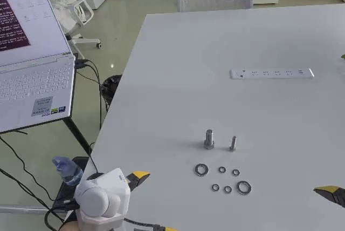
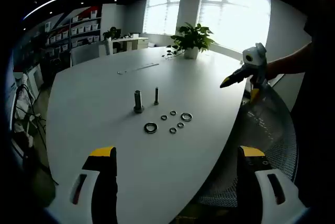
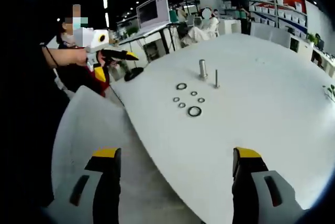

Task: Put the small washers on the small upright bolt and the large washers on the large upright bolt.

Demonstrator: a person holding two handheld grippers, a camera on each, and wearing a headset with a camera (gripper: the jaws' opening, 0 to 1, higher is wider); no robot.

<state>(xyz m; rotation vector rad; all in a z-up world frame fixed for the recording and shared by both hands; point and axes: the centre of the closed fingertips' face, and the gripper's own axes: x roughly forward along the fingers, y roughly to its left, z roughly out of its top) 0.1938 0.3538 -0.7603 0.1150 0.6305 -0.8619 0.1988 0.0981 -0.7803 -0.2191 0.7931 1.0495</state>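
Holding my left gripper (image 2: 177,153) and right gripper (image 3: 176,153) off the near edge of the smooth white table (image 1: 215,80), I have both jaws wide apart and empty. The metal large upright bolt (image 1: 209,138) and thinner small upright bolt (image 1: 233,143) stand side by side mid-table, two large washers (image 1: 201,169) and four small washers (image 1: 222,169) lying flat just before them. The laptop (image 1: 32,85) screen text is too small to read.

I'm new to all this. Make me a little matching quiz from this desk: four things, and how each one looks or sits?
1 large bolt
2 power strip
3 laptop
4 small washers

A white, with a row of sockets
B open, screen lit
C standing upright
D lying flat in a cluster

Pairs: 1-C, 2-A, 3-B, 4-D
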